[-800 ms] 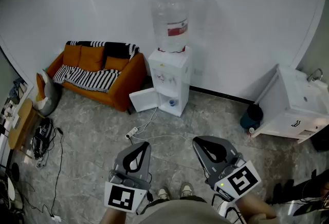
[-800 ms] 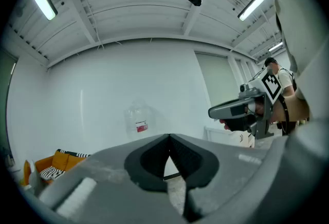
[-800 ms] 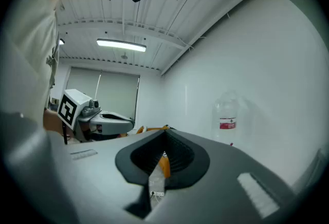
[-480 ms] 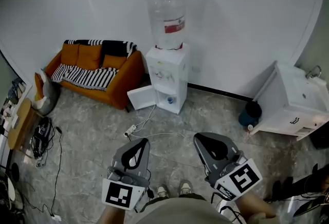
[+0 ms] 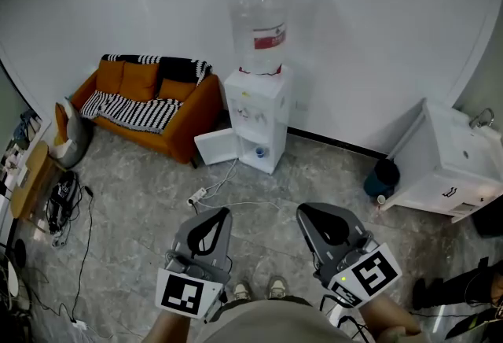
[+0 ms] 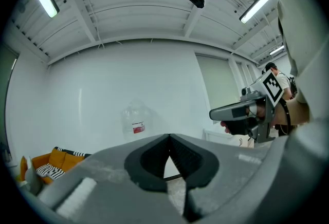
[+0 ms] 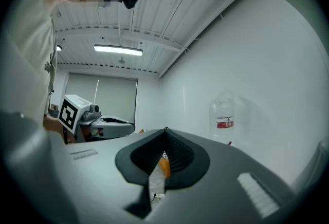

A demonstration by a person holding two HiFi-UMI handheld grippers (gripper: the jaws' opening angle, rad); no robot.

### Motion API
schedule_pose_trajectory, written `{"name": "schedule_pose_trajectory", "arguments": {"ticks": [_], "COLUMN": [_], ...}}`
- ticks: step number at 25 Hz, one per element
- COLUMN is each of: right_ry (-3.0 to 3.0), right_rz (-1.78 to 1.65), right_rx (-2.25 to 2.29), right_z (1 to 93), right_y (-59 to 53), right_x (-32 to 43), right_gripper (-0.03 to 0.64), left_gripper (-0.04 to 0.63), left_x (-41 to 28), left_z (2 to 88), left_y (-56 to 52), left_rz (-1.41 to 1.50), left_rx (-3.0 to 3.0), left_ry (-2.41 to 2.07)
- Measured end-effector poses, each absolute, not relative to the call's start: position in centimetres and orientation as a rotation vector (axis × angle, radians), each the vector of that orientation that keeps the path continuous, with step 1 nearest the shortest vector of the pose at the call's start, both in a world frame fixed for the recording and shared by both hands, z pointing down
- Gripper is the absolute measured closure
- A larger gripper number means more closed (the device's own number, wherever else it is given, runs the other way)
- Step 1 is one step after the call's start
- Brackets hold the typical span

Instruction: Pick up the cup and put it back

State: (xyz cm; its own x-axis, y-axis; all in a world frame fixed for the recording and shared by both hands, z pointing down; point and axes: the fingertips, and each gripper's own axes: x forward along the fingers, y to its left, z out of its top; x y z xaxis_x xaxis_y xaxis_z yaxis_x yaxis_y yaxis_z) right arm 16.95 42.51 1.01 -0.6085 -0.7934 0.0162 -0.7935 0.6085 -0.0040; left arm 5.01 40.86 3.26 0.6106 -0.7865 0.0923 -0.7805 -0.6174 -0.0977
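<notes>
Both tools are held low over a grey, stone-patterned tile floor (image 5: 141, 215), side by side and pointing toward a white wall (image 5: 377, 27). The left gripper (image 5: 225, 212) is clenched, its dark pads meeting at the tip with nothing between them; the right gripper (image 5: 301, 212) is likewise closed tight and empty.

Well ahead of both tips, against the wall, stands a white water dispenser (image 5: 259, 109) with a large clear bottle (image 5: 258, 27) on top and its lower door (image 5: 216, 149) swung open. The cup (image 5: 260, 151), small and blue, sits in the dispenser's recess, far from either gripper.

Ahead and to the left of the left gripper is an orange sofa (image 5: 185, 109) draped with a black-and-white striped blanket (image 5: 134, 109). A white power strip (image 5: 198, 197) and its cable (image 5: 236, 206) lie on the floor just ahead of the left gripper. Ahead and to the right of the right gripper is a white sink cabinet (image 5: 452, 160), with a dark round bin (image 5: 383, 175) beside it.

The gripper views show a white ribbed ceiling (image 6: 133, 7) with tube lights (image 7: 118, 50).
</notes>
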Motion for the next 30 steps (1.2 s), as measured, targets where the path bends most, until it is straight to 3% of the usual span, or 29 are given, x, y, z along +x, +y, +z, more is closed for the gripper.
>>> {"name": "schedule_pose_trajectory", "arguments": {"ticks": [4,6,9,30], "right_ry": [-2.848,-2.861,-2.849,-2.876], "right_rz": [0.014,0.017,0.011,0.085], "right_rx": [1.387,1.373,1.369,1.285], "right_z": [0.8,1.0,1.5,5.1], "right_y": [42.3,42.2,41.9,34.9], "right_x": [18.2,18.9,20.3,20.5], "right_gripper": [0.612,0.448,0.407,0.402], "left_gripper": [0.593,0.593,0.592,0.593], "left_x": [6.2,6.8,7.5,6.8], "left_z": [3.5,3.7,4.0,6.5], "left_y": [40.6,40.6,40.4,34.6], "left_rz": [-0.201,-0.208,-0.215,-0.241], "left_rx": [-2.768,-2.761,-2.737,-2.694], "left_ry": [1.372,1.385,1.412,1.504]}}
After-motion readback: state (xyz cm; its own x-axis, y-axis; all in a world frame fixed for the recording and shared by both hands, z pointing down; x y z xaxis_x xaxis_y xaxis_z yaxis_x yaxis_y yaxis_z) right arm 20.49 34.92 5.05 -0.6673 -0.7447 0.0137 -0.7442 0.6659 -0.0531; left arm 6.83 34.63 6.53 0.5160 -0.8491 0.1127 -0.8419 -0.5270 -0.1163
